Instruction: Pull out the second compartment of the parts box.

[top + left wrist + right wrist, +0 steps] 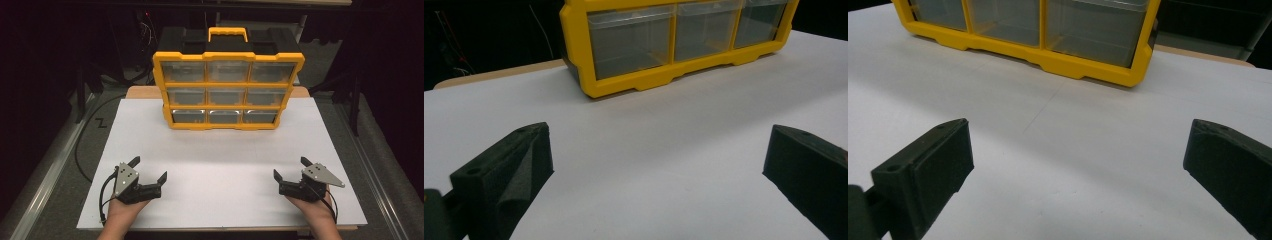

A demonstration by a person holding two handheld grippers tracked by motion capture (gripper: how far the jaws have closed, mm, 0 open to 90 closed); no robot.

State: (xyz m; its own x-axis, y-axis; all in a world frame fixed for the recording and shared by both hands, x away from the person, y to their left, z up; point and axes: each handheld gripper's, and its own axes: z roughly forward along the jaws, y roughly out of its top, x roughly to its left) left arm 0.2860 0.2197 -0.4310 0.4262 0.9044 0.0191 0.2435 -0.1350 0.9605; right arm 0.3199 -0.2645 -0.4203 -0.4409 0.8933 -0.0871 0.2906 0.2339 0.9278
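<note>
A yellow drawer organizer stands upright at the far middle of the white table, all nine clear drawers shut. Left tongs and right tongs rest near the front edge, both spread apart, holding nothing; work seems unstarted

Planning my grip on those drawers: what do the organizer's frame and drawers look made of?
The organizer frame looks like hard moulded plastic, yellow with a slight sheen: rounded edges, uniform colour. The drawers look like clear, glossy plastic: see-through fronts that catch reflections. Likely smooth and slippery for a gripper, though that is a guess.
</note>
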